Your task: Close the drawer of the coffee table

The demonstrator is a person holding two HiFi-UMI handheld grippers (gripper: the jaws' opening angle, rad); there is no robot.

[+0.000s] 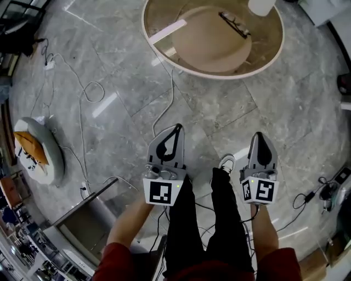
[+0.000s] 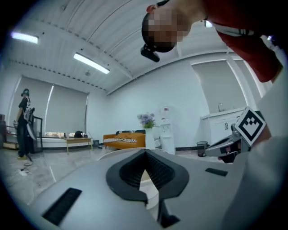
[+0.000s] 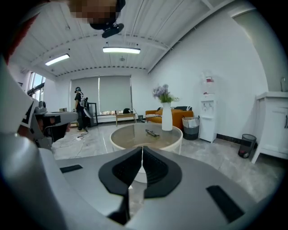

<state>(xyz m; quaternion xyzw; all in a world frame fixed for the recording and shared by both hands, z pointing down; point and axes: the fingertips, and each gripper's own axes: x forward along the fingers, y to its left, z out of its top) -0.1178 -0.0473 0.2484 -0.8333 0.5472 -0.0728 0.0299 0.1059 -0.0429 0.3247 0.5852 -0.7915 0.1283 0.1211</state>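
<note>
The round coffee table [image 1: 164, 60] with a glass top stands on the floor ahead of me, in the upper part of the head view. A pair of glasses [image 1: 235, 24] and a white vase [image 1: 262, 5] rest on it. I cannot make out its drawer in any view. My left gripper [image 1: 176, 129] and right gripper [image 1: 259, 136] hang side by side in the air, well short of the table and touching nothing. Both are shut and empty. The right gripper view looks along the closed right gripper [image 3: 142, 148] at the table [image 3: 146, 134]. In the left gripper view, the table's white rim [image 2: 110, 153] shows beyond the closed left gripper [image 2: 145, 152].
Cables [image 1: 82, 99] trail over the marble floor at left, near a round cushion [image 1: 35, 151] and a metal frame [image 1: 88, 214]. My legs and shoe [image 1: 226, 163] are below. A person [image 2: 24, 123] stands far back; an orange sofa [image 2: 126, 140], water dispenser [image 2: 166, 130] and bin [image 3: 246, 146] line the walls.
</note>
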